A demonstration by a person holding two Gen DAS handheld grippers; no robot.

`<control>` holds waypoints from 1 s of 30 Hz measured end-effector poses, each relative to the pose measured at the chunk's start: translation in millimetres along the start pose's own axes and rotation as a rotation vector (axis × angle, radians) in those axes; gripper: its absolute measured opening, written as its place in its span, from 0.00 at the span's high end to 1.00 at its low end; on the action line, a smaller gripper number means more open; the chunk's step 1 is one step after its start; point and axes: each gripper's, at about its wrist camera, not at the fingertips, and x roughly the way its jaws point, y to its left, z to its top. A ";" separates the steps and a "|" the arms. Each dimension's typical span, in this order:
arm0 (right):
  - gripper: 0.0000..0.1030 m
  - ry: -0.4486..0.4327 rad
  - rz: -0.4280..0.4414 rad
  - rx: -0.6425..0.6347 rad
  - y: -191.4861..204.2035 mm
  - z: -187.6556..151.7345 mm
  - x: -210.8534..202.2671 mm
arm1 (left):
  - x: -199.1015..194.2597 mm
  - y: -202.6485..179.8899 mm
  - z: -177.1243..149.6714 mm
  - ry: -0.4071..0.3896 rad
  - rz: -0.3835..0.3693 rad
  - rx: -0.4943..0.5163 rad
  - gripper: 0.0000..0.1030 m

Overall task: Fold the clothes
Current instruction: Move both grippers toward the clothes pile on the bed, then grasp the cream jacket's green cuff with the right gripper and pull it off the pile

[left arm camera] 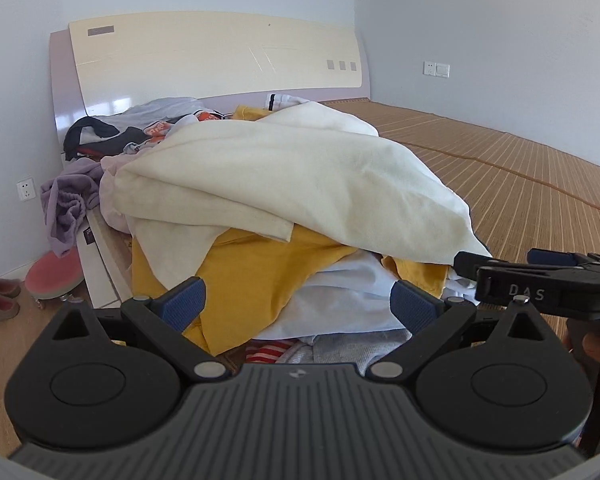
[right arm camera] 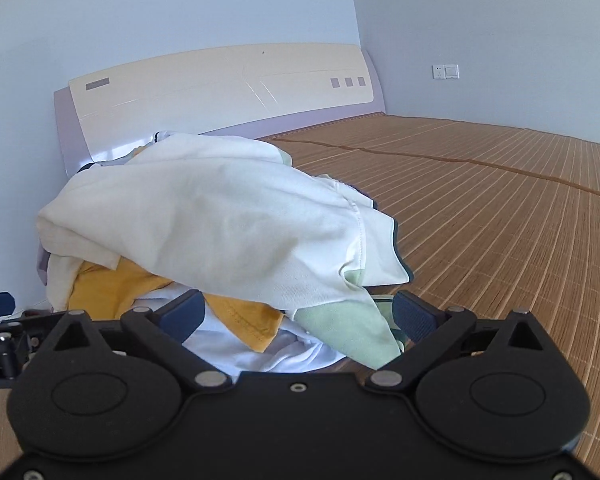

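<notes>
**Two wide tools, one tangled heap**

We're hovering at the near edge of the clothes pile (left arm camera: 260,208) on the bed's bamboo mat (left arm camera: 500,168). Our left tool (left arm camera: 300,304) and right tool (right arm camera: 298,316) both gape wide, holding nothing. The risk as we see it: the cream garment (right arm camera: 220,216) overlaps the yellow garment (left arm camera: 260,276) and the white one (left arm camera: 340,300), so a deep pinch could drag several layers together.

Cream garment (left arm camera: 284,176) on top of pile, pale green trim (right arm camera: 340,328) at its hem. Mustard-yellow garment (left arm camera: 252,276) under it; white one (left arm camera: 340,300) below. Red-and-white striped piece (left arm camera: 266,350) lowest. Lilac cloth (left arm camera: 66,204) at left. Bed mat (right arm camera: 500,216) tan, fine slatted stripes. Headboard (left arm camera: 220,52) cream over lilac.
</notes>
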 end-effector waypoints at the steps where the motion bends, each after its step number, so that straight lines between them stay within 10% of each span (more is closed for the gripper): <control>1: 0.04 0.002 -0.004 -0.014 2.5 -0.2 6.9 | -0.8 0.0 1.0 -0.005 -0.002 -0.006 0.02; 12: 0.07 0.025 -0.056 -0.089 10.8 -6.8 64.2 | 4.0 -10.0 2.2 0.030 -0.008 0.036 0.02; 22: 0.78 0.037 -0.017 -0.009 -0.2 -5.9 51.9 | 8.6 -13.3 2.9 0.071 -0.085 0.023 0.02; 30: 0.83 -0.031 0.034 -0.007 -25.4 10.1 -31.0 | -4.9 -21.5 8.1 0.052 -0.145 0.040 0.02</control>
